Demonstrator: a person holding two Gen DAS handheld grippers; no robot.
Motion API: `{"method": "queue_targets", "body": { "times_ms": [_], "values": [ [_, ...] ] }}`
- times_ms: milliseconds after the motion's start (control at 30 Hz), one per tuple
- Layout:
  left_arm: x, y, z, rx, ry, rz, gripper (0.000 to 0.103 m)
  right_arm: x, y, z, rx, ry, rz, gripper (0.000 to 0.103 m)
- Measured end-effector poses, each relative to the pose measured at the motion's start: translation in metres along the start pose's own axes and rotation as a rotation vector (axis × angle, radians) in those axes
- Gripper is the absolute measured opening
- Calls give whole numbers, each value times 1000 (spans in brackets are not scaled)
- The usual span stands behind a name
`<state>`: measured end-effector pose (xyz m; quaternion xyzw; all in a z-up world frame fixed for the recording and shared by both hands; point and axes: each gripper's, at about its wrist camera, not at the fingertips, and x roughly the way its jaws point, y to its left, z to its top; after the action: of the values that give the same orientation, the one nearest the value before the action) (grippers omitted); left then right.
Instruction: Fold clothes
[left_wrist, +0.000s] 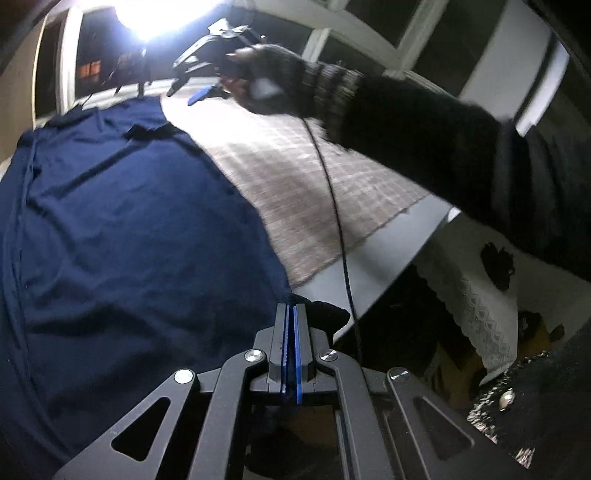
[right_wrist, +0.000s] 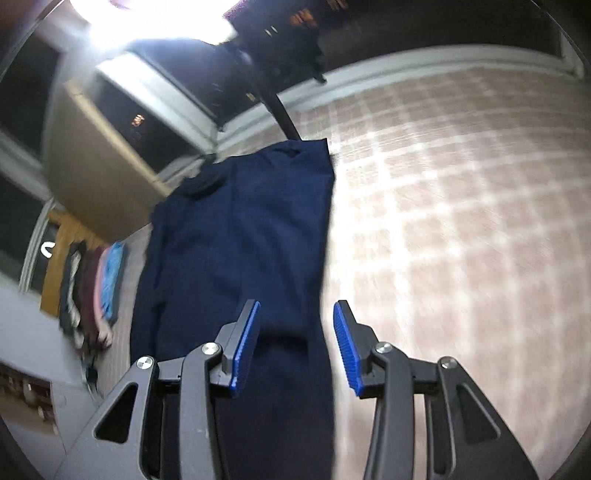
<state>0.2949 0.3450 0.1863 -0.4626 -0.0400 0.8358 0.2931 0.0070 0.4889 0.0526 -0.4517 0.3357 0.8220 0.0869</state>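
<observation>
- Left gripper (left_wrist: 291, 314): jaws pressed together, pads meeting; whether a bit of cloth sits between them I cannot tell.
- Right gripper (right_wrist: 296, 347): jaws spread wide, nothing between them.
- Navy garment (right_wrist: 243, 236) lies flat on the checked cloth (right_wrist: 461, 229), ahead of and beneath the right jaws, left of the left jaws.
- Stack of clothes (right_wrist: 92, 291) far left of the right jaws.

Bare pink checked tablecloth (right_wrist: 461, 221) fills the frame's right; the dark navy garment (right_wrist: 240, 240) covers the centre, a black stand pole (right_wrist: 280, 114) above.
</observation>
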Motion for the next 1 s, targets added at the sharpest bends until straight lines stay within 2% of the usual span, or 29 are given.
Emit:
{"method": "queue_targets", "body": {
  "times_ms": [133,233,300,333,500,667,800,1000],
  "values": [
    [2,14,4,-57,-12,-19,2,51,4,31,12,62,-47,40],
    [-5,22,2,-93,-40,-27,2,71,7,39,2,89,-43,39],
    [-8,29,2,-117,-55,-29,2,78,14,40,-28,90,-65,23],
    [-9,32,1,-129,-63,-30,2,79,20,41,-54,86,-84,7],
    [-30,58,-16,-241,-127,-13,2,65,59,48,-152,32,-125,6],
    [-61,88,-50,-387,-196,49,0,64,134,50,-296,8,-197,6],
    [-79,110,-79,-512,-245,91,0,95,200,43,-451,19,-298,6],
    [-85,127,-108,-635,-274,128,0,165,261,17,-564,80,-406,6]
  ]
}}
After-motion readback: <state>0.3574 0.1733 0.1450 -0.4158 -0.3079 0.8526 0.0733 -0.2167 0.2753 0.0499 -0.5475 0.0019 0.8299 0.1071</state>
